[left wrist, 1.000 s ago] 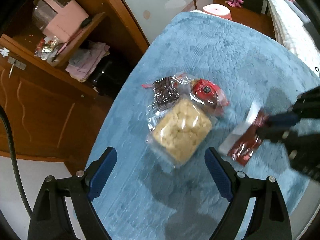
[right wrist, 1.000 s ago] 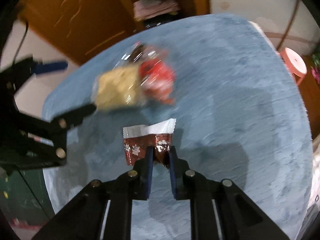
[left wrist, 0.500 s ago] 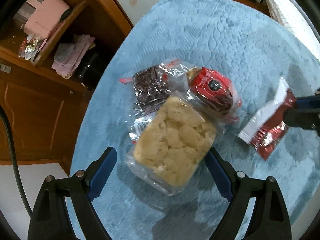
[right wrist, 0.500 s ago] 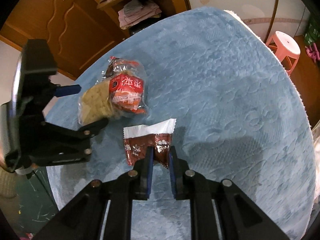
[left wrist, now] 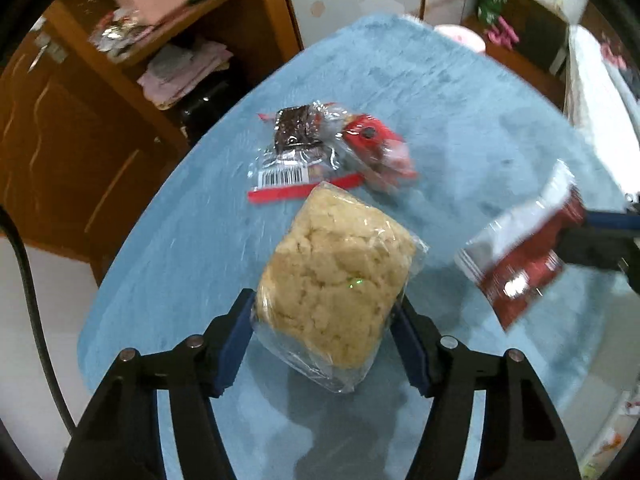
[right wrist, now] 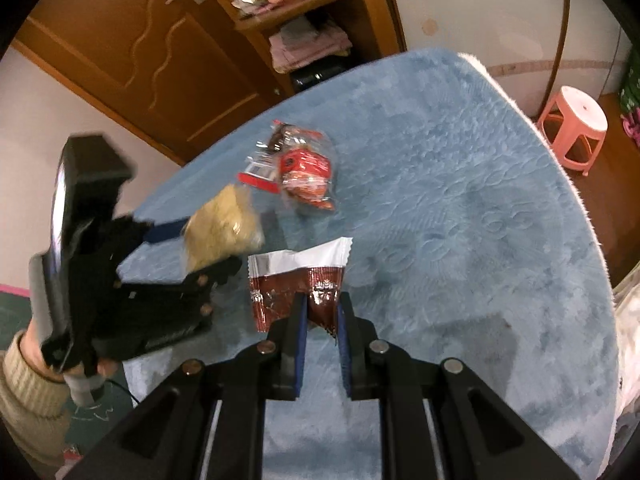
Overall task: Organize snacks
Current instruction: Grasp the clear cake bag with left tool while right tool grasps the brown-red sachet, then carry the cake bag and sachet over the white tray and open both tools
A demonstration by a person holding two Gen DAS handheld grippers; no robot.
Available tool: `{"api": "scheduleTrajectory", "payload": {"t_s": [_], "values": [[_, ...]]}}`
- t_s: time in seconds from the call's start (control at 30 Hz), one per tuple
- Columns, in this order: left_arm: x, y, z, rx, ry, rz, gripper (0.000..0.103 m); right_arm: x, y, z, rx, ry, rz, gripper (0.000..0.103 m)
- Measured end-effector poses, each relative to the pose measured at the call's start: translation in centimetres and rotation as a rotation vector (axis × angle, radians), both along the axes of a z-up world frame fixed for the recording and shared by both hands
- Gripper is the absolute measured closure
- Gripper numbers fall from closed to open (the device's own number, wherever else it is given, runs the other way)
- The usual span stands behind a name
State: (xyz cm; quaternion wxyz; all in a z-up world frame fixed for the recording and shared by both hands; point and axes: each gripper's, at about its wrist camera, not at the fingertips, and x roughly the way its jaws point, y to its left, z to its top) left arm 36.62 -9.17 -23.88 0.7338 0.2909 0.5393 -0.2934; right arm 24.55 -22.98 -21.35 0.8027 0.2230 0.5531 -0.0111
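Blue cloth: textured blue fabric covering (right wrist: 460,200) spread over the round table, all loose snacks lying on it.
Wooden shelf: brown open unit (right wrist: 320,4) behind the table, holding a pink box above and folded pink cloths below.
Left gripper: black two-finger tool (left wrist: 326,322) with blue pads; its jaws have just been closing and now pinch the pale bag from both sides.
Pale bag: clear plastic bag of crumbly yellow-beige cake (left wrist: 340,280), lifted near the table's near edge.
Right gripper: black tool (right wrist: 322,312), blue pads pressed together on the sachet's lower edge.
Sachet: dark red and white foil sachet (right wrist: 296,280), held above the cloth, just beside the pale bag.
Clear wrappers: transparent pack (left wrist: 292,144) containing a dark brown block, touching another (left wrist: 376,148) containing a red-labelled snack, mid-table.
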Motion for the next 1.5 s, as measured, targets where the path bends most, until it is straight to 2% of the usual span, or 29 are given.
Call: {"api": "scheduleTrajectory", "payload": {"t_s": [0.2,0.4,0.57,0.67,0.87,1.03,1.23,1.5], "values": [[-6.4,4.1,7.8,-0.122,-0.035,0.113,0.039,-4.0,-0.1,4.2,0.032,-0.089,-0.005,0.089],[-15.0,7.4,15.2,-0.243,-0.071,0.244,0.039,-9.8,-0.5,9.4,0.072,-0.171,0.033,0.089],[-23.1,7.7,18.8,-0.271,-0.125,0.324,0.039,-15.1,-1.5,13.9,0.050,-0.234,0.095,0.089],[-27.3,7.2,20.0,-0.291,-0.135,0.360,0.038,-18.8,-1.9,16.6,0.010,-0.279,0.138,0.089],[-33.8,5.8,20.3,-0.263,-0.205,0.429,0.038,-24.6,-2.8,18.5,-0.024,-0.317,0.196,0.089],[-36.5,5.5,18.5,-0.254,-0.113,0.502,0.038,-27.4,-3.3,17.4,-0.033,-0.272,0.233,0.089],[-39.2,5.0,15.4,-0.172,-0.042,0.555,0.038,-29.8,-2.5,15.5,-0.050,-0.212,0.302,0.089],[-40.5,5.0,14.5,-0.133,-0.053,0.586,0.038,-30.3,-0.3,13.5,-0.066,-0.150,0.391,0.088]]}}
